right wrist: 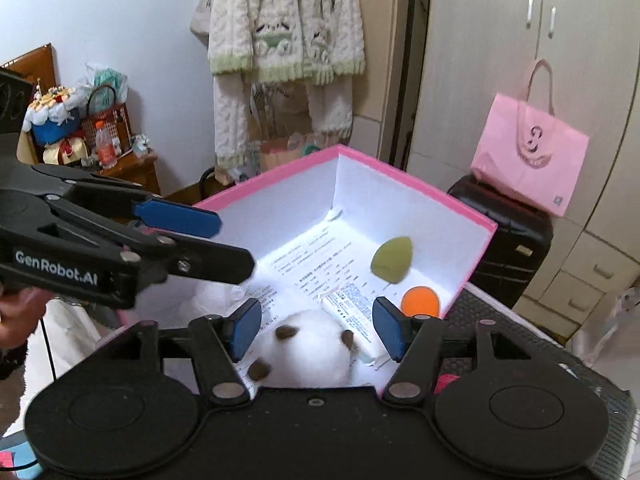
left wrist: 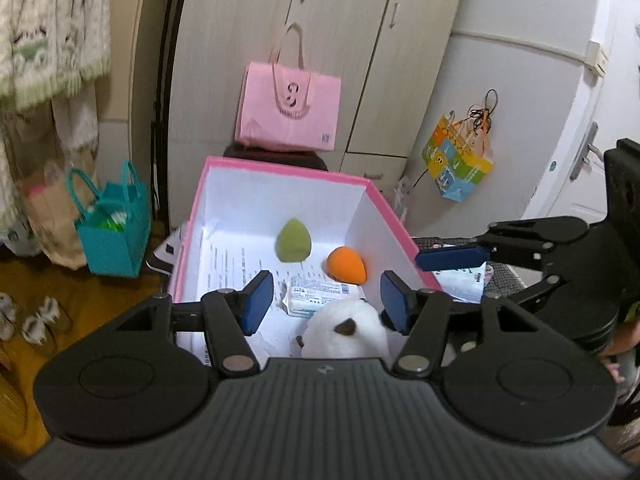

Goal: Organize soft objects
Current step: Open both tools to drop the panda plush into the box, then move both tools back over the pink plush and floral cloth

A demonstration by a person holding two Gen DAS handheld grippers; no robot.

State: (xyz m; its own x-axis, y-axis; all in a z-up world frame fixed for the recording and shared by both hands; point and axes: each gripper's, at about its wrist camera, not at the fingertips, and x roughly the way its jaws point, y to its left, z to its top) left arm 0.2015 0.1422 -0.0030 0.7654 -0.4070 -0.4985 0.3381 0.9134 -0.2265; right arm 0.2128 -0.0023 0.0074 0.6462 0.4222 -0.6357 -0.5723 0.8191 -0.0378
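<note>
inside the pink box (left wrist: 280, 170) with white walls lie a white plush toy (left wrist: 348, 330) with brown ears, a green teardrop sponge (left wrist: 293, 240), an orange teardrop sponge (left wrist: 346, 265) and a flat white packet (left wrist: 316, 294), all on printed paper lining the bottom. the plush sits at the near end, the packet touching it on the far side, and the two sponges lie beyond, close to the box's right wall and slightly apart from each other. the left gripper (left wrist: 326, 298) hangs over the near end with its blue fingers (left wrist: 258, 298) parted and nothing gripped; the plush shows below them, not pressed. the right gripper (right wrist: 316, 330) does likewise, its fingers (right wrist: 244, 328) spread to either side of the plush without squeezing it. a pink tote bag (left wrist: 290, 114) stands behind the box on a dark suitcase (right wrist: 508, 240).
</note>
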